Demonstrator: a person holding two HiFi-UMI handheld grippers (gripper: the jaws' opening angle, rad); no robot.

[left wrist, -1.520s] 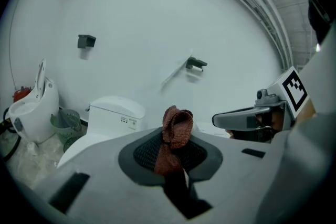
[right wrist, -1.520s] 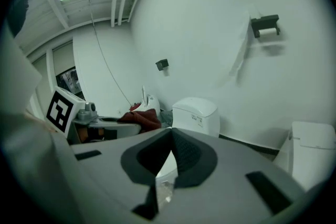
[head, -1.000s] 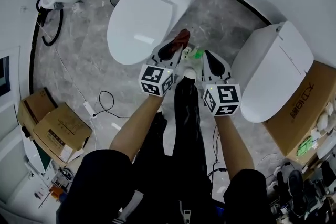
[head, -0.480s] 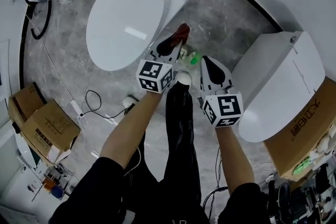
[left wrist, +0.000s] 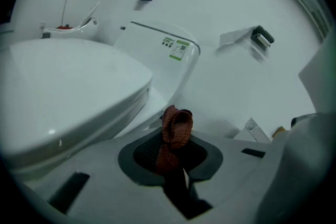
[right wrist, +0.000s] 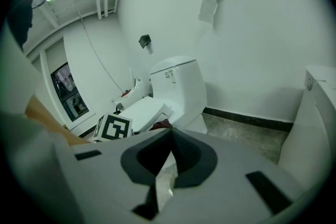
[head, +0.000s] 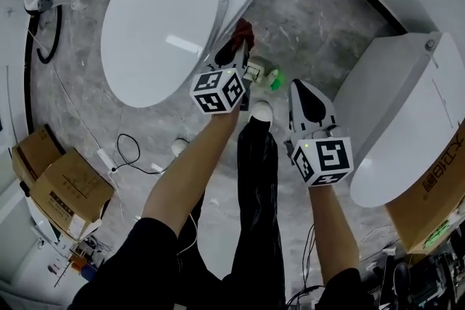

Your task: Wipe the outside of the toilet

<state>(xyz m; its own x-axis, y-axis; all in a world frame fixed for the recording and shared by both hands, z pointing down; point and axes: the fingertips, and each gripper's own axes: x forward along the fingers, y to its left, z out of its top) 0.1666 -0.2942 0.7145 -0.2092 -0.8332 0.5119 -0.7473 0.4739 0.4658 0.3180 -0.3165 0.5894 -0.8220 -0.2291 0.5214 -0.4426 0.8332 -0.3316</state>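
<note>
A white toilet [head: 156, 33] with its lid down stands at the upper left of the head view; in the left gripper view the toilet [left wrist: 73, 97] fills the left side. My left gripper [head: 236, 47] is shut on a reddish-brown cloth [head: 241, 33], held just beside the right side of the bowl. The cloth [left wrist: 176, 131] sticks up between the jaws, close to the toilet's side, contact unclear. My right gripper [head: 309, 102] hangs shut and empty over the floor, between this toilet and a second one. The toilet [right wrist: 176, 92] shows far off in the right gripper view.
A second white toilet [head: 407, 112] stands at the right. A green-capped bottle [head: 269, 78] lies on the marble floor [head: 312, 18] between the grippers. Cardboard boxes [head: 62, 189] sit at lower left, another box [head: 436, 185] at right. Cables [head: 131, 149] trail over the floor.
Both grippers and the head have moved closer to the toilet; the left gripper with the cloth has gone up alongside the bowl's right side. The right gripper has stayed shut.
</note>
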